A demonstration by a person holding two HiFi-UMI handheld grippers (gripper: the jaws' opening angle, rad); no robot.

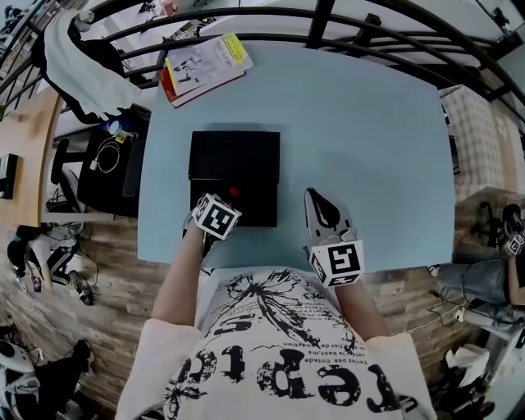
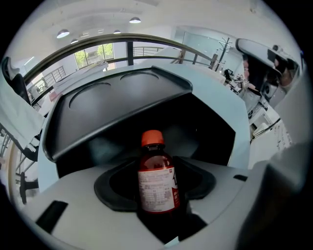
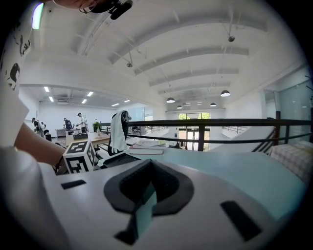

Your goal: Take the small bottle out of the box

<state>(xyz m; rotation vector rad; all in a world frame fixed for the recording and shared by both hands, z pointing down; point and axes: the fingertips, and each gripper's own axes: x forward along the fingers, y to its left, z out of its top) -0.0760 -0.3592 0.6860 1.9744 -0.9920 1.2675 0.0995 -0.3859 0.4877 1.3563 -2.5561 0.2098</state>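
Note:
An open black box [image 1: 235, 157] lies on the light blue table [image 1: 369, 139], its lid tipped back. A small brown bottle [image 2: 156, 183] with a red cap [image 1: 235, 192] and a white label stands upright inside it. My left gripper [image 1: 223, 203] is at the box's front edge. Its jaws stand wide on either side of the bottle, and dark gaps show between the pads and the bottle. My right gripper [image 1: 315, 197] rests on the table to the right of the box, its jaws shut with nothing in them. It appears in its own view as the right gripper [image 3: 145, 197].
A stack of books [image 1: 203, 67] lies at the table's far left corner. A white cloth [image 1: 78, 66] hangs over a chair to the left. A black railing [image 1: 328, 20] runs behind the table. The box lid [image 2: 112, 102] rises behind the bottle.

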